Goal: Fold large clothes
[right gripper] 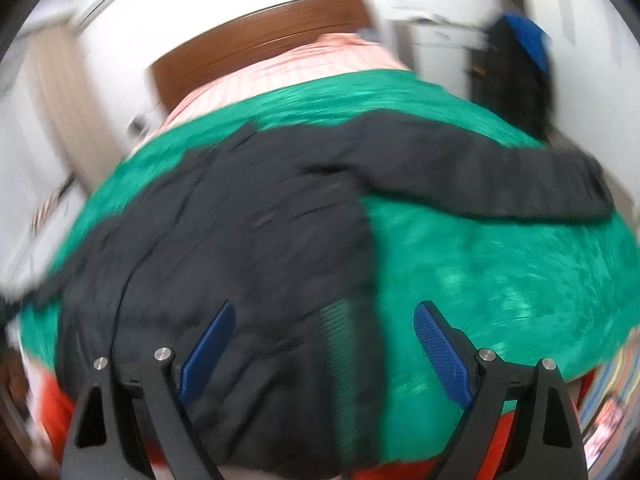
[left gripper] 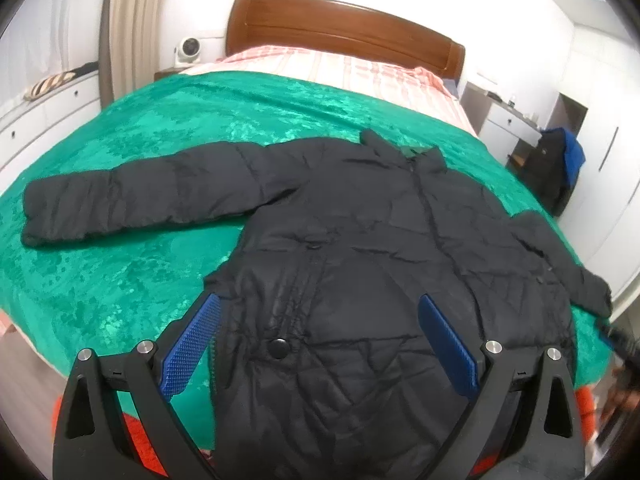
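A: Nearest the lens in the left wrist view?
B: The left hand-held gripper (left gripper: 318, 312), its two blue pads (left gripper: 191, 346) spread wide, nothing between them. It hangs over the lower front of the jacket (left gripper: 344, 264).

A: And the right wrist view?
B: The right hand-held gripper (right gripper: 324, 320), likewise wide apart and holding nothing. The picture is smeared by blur. One pad lies over dark cloth, the other over the green blanket (right gripper: 500, 264); the jacket's side edge falls between them. Whether either pad touches the cloth cannot be told.

A: Where does the jacket lie?
B: Spread flat, front up, on the green blanket covering the bed, hem toward the cameras, collar (left gripper: 404, 148) away. A round snap (left gripper: 279, 348) shows near the hem. One sleeve (left gripper: 132, 200) reaches straight out to the left of the left view; the other sleeve (right gripper: 500, 176) stretches right in the right view, toward the bed's edge.

A: Behind it?
B: A striped pink sheet (left gripper: 332, 68), then a brown wooden headboard (left gripper: 340, 28). A small white fan (left gripper: 189, 49) stands left of the headboard. White drawers (left gripper: 508, 124) stand to the right, with dark and blue clothes (left gripper: 560, 164) piled beside them.
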